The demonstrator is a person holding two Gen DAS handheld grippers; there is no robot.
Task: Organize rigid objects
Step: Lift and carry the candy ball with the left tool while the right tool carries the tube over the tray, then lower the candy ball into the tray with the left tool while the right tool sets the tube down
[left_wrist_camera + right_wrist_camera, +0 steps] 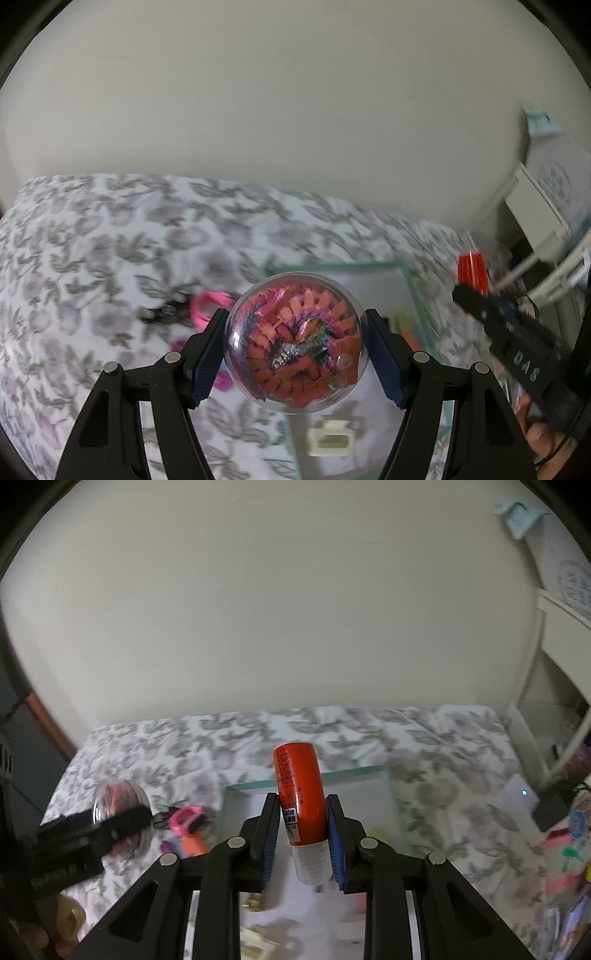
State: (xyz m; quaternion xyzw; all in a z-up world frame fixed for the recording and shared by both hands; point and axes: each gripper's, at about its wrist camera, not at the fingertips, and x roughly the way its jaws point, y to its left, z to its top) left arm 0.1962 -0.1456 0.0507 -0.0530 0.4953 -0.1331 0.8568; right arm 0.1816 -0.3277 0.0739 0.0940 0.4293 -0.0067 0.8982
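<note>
The sorting looks partway done, as far as one can judge. The left tongs [295, 350] are clamped wide around a clear ball [297, 341] stuffed with orange-pink pieces, held above the bed [110, 240]. The right tongs [301, 840] are squeezed narrow on a red tube [301, 794] with a clear cap, above the green-rimmed tray [306, 773]. The tray lies on the floral cover and already holds a cream clip [328, 439] and blurred yellow-green bits. A pink item [207, 306] and other small things lie loose just left of it.
</note>
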